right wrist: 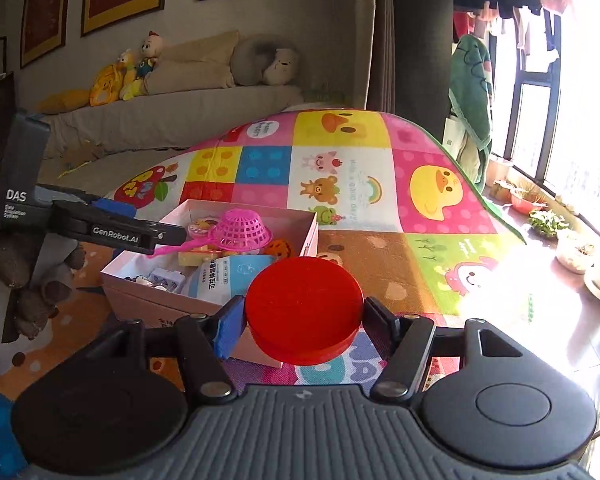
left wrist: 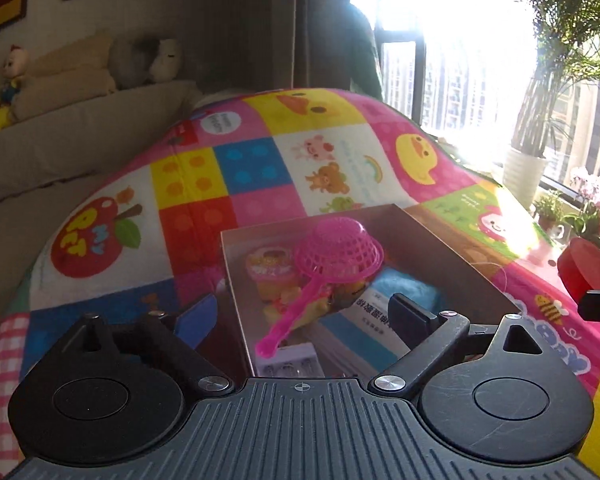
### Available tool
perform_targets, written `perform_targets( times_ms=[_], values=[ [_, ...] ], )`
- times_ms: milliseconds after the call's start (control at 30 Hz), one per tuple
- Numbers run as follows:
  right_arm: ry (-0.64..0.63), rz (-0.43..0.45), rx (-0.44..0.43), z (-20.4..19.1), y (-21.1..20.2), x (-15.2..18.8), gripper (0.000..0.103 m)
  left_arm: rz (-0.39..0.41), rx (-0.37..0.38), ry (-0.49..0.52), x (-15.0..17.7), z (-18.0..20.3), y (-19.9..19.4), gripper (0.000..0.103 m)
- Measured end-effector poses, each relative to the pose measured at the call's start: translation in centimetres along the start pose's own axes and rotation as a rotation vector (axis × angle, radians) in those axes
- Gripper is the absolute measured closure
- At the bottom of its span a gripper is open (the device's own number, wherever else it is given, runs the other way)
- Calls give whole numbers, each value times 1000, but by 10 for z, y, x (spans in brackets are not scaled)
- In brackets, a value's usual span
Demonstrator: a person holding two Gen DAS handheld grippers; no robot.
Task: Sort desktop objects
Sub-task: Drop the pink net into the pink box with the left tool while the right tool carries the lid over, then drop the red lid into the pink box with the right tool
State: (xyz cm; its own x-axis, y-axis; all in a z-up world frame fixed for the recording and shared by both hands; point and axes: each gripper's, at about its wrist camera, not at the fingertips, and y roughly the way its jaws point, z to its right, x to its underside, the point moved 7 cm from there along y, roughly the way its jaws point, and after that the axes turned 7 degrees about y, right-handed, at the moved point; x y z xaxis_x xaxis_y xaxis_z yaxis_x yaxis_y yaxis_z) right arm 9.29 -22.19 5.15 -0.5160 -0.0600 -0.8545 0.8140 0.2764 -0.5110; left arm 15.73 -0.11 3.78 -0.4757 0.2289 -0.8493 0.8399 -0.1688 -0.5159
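Right gripper [right wrist: 304, 314] clamps red disc [right wrist: 303, 308] | left gripper [left wrist: 304, 312] spread | box [left wrist: 440, 248] contents partly hidden

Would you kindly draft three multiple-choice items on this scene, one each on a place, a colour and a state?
1. Where does the pink strainer lie?
A. on top of the things in the open box
B. on the sofa
C. on the windowsill

2. What colour is the round disc?
A. blue
B. red
C. green

3. How does the right hand-held gripper stand?
A. open and empty
B. shut on the strainer
C. shut on the disc

Answers:
1 A, both views show it resting on the box contents.
2 B, it is plainly red.
3 C, its fingers press the disc from both sides, while the left hand-held gripper stands open over the box.
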Motion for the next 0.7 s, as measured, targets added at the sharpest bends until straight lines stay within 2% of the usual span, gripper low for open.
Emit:
perform_targets(
  times_ms=[133, 333, 400, 467, 533, 667, 700],
  values=[
    [-13, -16, -56, -23, 25, -11, 39, -21, -20, -42, 34, -1, -30, 6],
    [-13, 3, -105, -57, 70, -46, 38, -82, -66, -86, 69, -9, -41, 3],
    [-5, -34, -90, -62, 89, -46, 24, -104, -96, -92, 79, -12, -42, 2],
    [10, -62, -89, -66, 94, -38, 24, -124, -114, -101, 88, -13, -44, 1],
    [4, -69, -113, -70, 87, -24, 20, -150, -115, -122, 100, -14, -46, 0],
    [-44, -43, -82, -71, 60, 12, 0, -185, -95, -167, 114, -10, -46, 0],
    [-52, -45, -73, -70, 54, 22, 0, -189, -92, -176, 117, -8, -47, 0]
  ],
)
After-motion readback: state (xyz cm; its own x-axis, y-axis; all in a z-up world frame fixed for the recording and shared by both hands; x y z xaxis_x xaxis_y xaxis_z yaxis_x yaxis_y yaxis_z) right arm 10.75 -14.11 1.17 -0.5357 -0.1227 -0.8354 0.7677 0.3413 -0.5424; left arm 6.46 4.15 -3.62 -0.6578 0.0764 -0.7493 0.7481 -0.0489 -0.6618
